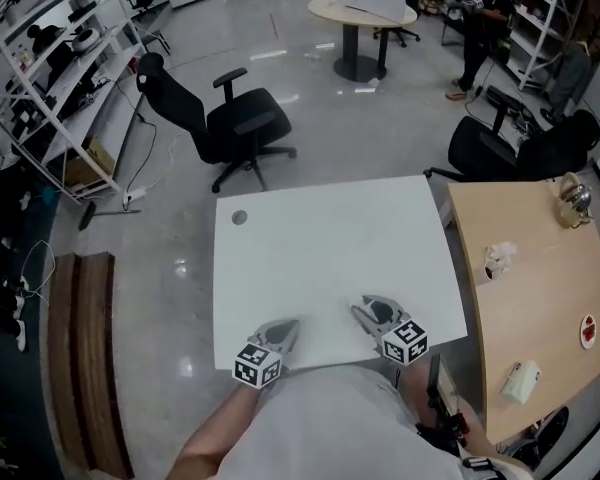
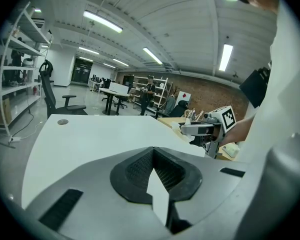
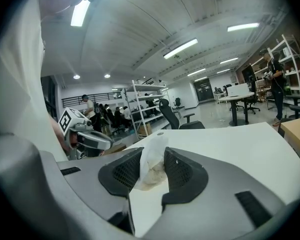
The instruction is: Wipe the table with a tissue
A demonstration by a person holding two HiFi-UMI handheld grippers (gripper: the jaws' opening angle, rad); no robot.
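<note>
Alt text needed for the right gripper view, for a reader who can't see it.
A crumpled white tissue is pinched between the two dark fingers of the right gripper, over a white table. The left gripper with its marker cube shows at the left edge, and a black office chair stands beyond the table.

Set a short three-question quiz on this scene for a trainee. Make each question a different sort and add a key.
1. True or false: the right gripper is shut on a tissue.
2. Pick one: what is between the jaws of the left gripper? A. a tissue. B. nothing. C. a cup.
3. Fill the gap: in the head view, both grippers are at the white table's ____ edge, the one closest to the person.

Key: 1 true; 2 B; 3 near.
</note>
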